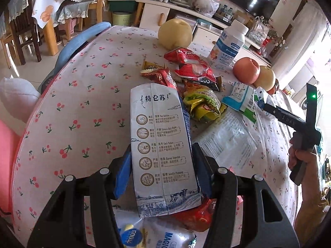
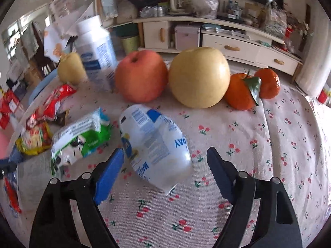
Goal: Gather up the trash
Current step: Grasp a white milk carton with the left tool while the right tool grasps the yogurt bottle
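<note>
My left gripper point(image 1: 162, 165) clamped a flattened white milk carton point(image 1: 163, 144), both blue pads pressed on its sides, above the cherry-print tablecloth point(image 1: 82, 103). My right gripper point(image 2: 165, 161) stood unclenched, its jaws either side of a crumpled white plastic pouch point(image 2: 157, 142) on the cloth, with a green-and-white wrapper point(image 2: 80, 138) just beside it.
</note>
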`<state>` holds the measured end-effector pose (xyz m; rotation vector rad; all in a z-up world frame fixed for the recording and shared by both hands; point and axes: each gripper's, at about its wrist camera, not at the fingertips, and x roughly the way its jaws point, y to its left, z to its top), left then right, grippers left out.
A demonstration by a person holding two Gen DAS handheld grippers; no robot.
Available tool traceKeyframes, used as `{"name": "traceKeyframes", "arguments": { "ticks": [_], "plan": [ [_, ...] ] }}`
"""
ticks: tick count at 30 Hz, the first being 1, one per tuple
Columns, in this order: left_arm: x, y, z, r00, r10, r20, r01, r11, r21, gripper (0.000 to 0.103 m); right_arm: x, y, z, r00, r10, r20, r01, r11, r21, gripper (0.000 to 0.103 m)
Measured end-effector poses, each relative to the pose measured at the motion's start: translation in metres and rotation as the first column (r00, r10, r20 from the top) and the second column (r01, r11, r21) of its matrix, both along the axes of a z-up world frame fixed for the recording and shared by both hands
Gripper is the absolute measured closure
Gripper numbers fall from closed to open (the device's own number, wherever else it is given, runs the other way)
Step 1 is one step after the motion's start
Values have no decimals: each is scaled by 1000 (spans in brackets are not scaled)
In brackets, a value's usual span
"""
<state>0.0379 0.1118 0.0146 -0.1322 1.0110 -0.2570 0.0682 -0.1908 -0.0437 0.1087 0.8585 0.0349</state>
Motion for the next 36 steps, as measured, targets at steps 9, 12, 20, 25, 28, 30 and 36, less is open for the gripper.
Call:
{"name": "traceKeyframes", "arguments": {
  "ticks": [9, 12, 20, 25, 28, 30, 36],
  "plan": [
    [1, 3, 1, 1000, 1, 2, -1, 1000, -6, 47, 6, 22, -8, 1000, 9, -28, -11, 997, -80, 30],
    [0, 6, 4, 1000, 0, 9, 0, 1000, -14, 49, 4, 25, -7, 1000, 3, -25, -5, 996, -88, 50],
    [-3, 16, 6, 1000, 6, 14, -5, 999, -40, 49, -3, 34, -5, 1000, 0, -31, -3, 997, -75, 67],
    [-5, 20, 5, 1000, 1, 11, -1, 999, -43, 49, -7, 46, 1, 1000, 21, -14, -21, 999, -31, 29],
    [-6, 22, 5, 1000, 4, 12, -3, 999, -42, 49, -3, 50, 5, 1000, 25, -3, -25, 1000, -3, 23],
    [-6, 23, 6, 1000, 5, 15, -5, 999, -45, 49, 3, 51, 5, 1000, 15, -5, -15, 1000, 7, 23],
    [-6, 24, 6, 1000, 7, 24, -6, 999, -49, 49, 11, 43, -3, 999, -35, -20, 35, 999, 1, 46]
  ]
}}
